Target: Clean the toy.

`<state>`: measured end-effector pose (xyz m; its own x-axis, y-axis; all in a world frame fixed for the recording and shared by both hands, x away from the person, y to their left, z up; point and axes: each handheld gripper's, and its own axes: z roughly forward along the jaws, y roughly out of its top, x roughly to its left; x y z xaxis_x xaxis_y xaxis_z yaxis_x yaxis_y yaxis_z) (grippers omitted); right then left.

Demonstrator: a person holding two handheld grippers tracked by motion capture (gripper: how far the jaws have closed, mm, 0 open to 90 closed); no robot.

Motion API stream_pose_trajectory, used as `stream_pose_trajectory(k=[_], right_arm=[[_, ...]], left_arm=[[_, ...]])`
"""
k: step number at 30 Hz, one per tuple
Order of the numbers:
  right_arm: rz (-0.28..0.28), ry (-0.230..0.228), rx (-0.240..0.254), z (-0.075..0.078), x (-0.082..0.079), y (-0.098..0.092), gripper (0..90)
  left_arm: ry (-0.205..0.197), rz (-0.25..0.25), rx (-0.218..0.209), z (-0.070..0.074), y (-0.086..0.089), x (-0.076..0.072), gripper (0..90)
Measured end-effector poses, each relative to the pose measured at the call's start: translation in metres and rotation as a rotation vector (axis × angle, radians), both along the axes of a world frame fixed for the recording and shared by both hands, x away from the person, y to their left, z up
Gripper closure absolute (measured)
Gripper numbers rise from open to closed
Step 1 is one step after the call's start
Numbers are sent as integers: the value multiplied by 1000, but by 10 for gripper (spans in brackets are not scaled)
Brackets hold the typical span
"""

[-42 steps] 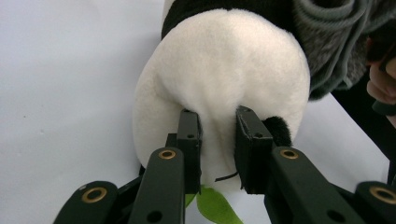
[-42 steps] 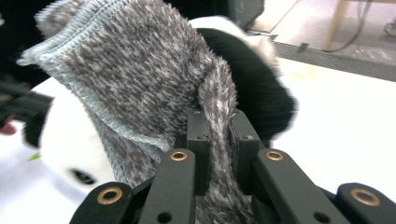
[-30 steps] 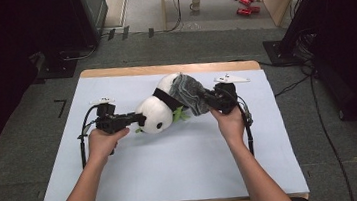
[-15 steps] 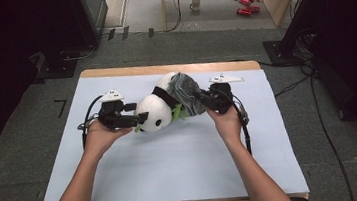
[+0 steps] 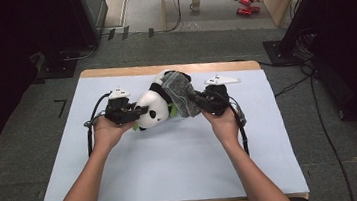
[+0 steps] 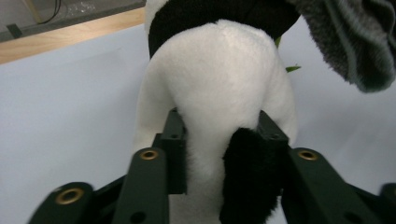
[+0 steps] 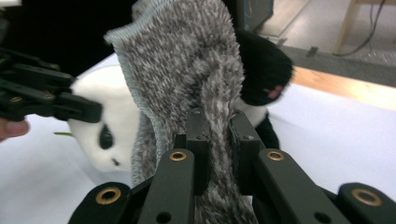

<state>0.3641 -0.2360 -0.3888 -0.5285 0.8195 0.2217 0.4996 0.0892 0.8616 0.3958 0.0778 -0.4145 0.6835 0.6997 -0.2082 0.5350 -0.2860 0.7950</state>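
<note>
A plush panda (image 5: 151, 111) lies on the blue mat with a fuzzy grey sock (image 5: 180, 98) over its body. My left gripper (image 5: 135, 114) is at the panda's white head. In the left gripper view its jaws (image 6: 219, 126) have just been closing and now press the panda's head (image 6: 224, 74) from both sides, with the sock (image 6: 355, 42) at the upper right. My right gripper (image 5: 202, 103) is shut on the sock, and in the right gripper view a fold of sock (image 7: 182, 60) is pinched between its jaws (image 7: 217, 121). The panda's face (image 7: 102, 121) and the left gripper (image 7: 46, 93) show behind.
The light blue mat (image 5: 173, 166) covers a wooden table whose far edge (image 5: 113, 72) shows. On the floor beyond are a mug (image 5: 196, 4), red objects (image 5: 244, 4) and cables (image 5: 295, 85). Dark equipment stands at both sides.
My left gripper has shifted slightly up the table toward the panda's head and sits closer on it. The right gripper and the sock have stayed put.
</note>
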Motion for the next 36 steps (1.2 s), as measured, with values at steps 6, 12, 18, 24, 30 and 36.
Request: stream_pose_trajectory(k=[6,12,18,24,30,36], right_arm=[[65,-57,48,23,-17,14,819],[189,-79,49,36,-41,51,819],[279,-27,-52,11,-52,96,820],[286,-54,-123,-6,-56,112,824],[290,-63,-150,-24,-57,112,833],[305,-54,-191,-38,-59,119,834]], left_arm=[[92,52,-194,14,8,-6,716],[178,130,-329,9,9,-15,709],[207,170,-359,5,7,-20,705],[231,154,-376,4,-5,-28,708],[243,163,-364,2,-4,-26,714],[259,180,-395,0,1,-24,714]])
